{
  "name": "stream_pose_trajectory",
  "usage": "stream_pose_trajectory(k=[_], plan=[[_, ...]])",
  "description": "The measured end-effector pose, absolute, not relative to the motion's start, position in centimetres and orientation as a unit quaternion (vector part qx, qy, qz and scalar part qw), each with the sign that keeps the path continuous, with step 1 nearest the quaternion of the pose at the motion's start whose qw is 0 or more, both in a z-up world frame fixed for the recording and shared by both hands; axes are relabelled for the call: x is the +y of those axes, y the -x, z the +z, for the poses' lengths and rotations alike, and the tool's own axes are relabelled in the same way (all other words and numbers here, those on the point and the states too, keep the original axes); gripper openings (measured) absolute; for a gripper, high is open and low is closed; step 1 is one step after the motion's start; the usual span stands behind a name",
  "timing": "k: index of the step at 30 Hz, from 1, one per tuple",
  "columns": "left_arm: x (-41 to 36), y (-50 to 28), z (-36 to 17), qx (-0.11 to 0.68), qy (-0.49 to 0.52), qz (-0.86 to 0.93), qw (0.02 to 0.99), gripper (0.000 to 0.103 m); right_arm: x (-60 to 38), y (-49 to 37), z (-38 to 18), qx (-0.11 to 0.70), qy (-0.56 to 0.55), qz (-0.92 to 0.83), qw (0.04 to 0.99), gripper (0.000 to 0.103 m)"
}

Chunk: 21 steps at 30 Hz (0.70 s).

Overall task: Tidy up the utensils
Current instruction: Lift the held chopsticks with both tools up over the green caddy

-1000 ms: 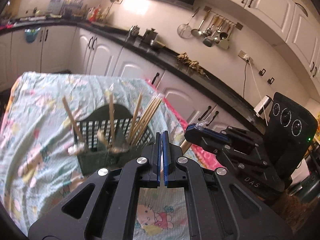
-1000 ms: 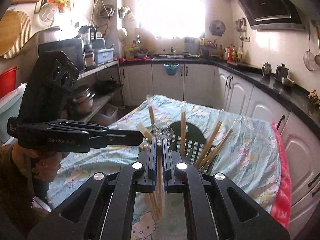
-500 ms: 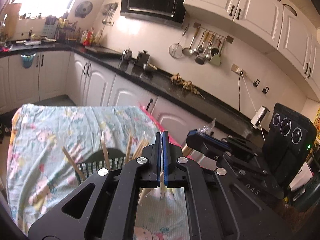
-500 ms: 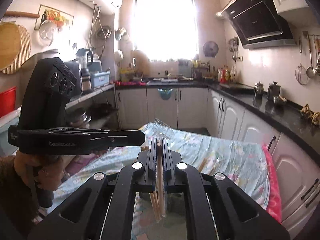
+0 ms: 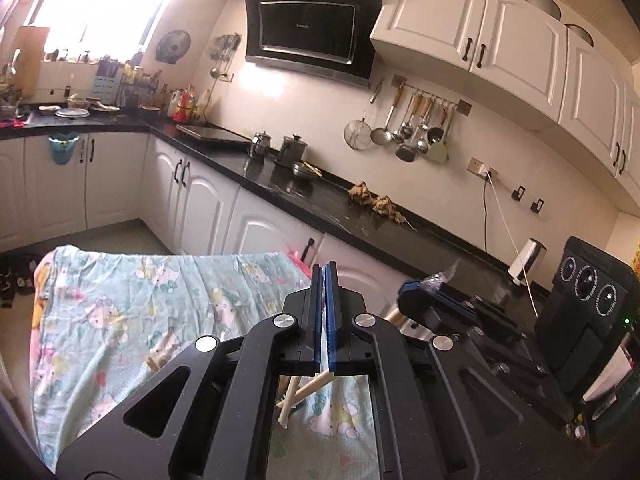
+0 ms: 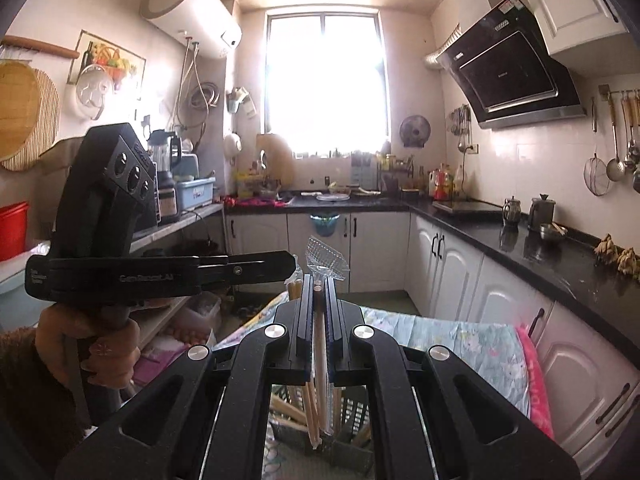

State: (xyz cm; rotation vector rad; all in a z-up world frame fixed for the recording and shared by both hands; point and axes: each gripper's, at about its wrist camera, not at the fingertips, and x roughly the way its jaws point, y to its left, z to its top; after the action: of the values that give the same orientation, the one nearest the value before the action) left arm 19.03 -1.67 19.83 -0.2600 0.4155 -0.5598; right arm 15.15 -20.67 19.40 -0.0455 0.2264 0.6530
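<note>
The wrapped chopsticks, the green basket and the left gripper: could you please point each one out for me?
wrapped chopsticks (image 6: pixel 319 360): right wrist view, wooden shaft between the jaws.
green basket (image 6: pixel 352 412): right wrist view, slotted wall.
left gripper (image 5: pixel 325 276): left wrist view, closed fingertips.

sunlit kitchen window (image 6: pixel 325 80) blown out white, white cabinets (image 5: pixel 472 28), black worktop (image 5: pixel 320 204), angled range hood (image 5: pixel 308 32), ladles on wall rail (image 5: pixel 416 128), water heater (image 6: pixel 192 12)

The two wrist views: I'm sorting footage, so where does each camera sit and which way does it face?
Left wrist: rides the left tool, faces the hob-side counter; right tool at right.
Right wrist: rides the right tool clamping wrapped chopsticks, faces the window; left tool and hand at left.
Shared: range hood, cloth-covered table.
</note>
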Motion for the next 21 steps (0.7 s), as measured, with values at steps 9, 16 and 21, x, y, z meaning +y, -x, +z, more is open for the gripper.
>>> stream_pose_trajectory(k=[9, 16, 21], plan=[[-0.5, -20.2, 20.6, 0.191, 0.138, -0.255, 0.938, 0.0, -20.9, -16.6, 20.3, 0.097, 0.009, 0.313, 0.945, 0.005], [0.4, -21.0, 20.0, 0.194, 0.15, -0.241, 0.939, 0.0, -20.7, -17.6, 19.8, 0.101, 0.01, 0.304, 0.947, 0.005], [0.6, -21.7, 18.8, 0.199, 0.153, -0.234, 0.939, 0.0, -20.5, -18.3, 18.8, 0.113, 0.009, 0.298, 0.948, 0.005]])
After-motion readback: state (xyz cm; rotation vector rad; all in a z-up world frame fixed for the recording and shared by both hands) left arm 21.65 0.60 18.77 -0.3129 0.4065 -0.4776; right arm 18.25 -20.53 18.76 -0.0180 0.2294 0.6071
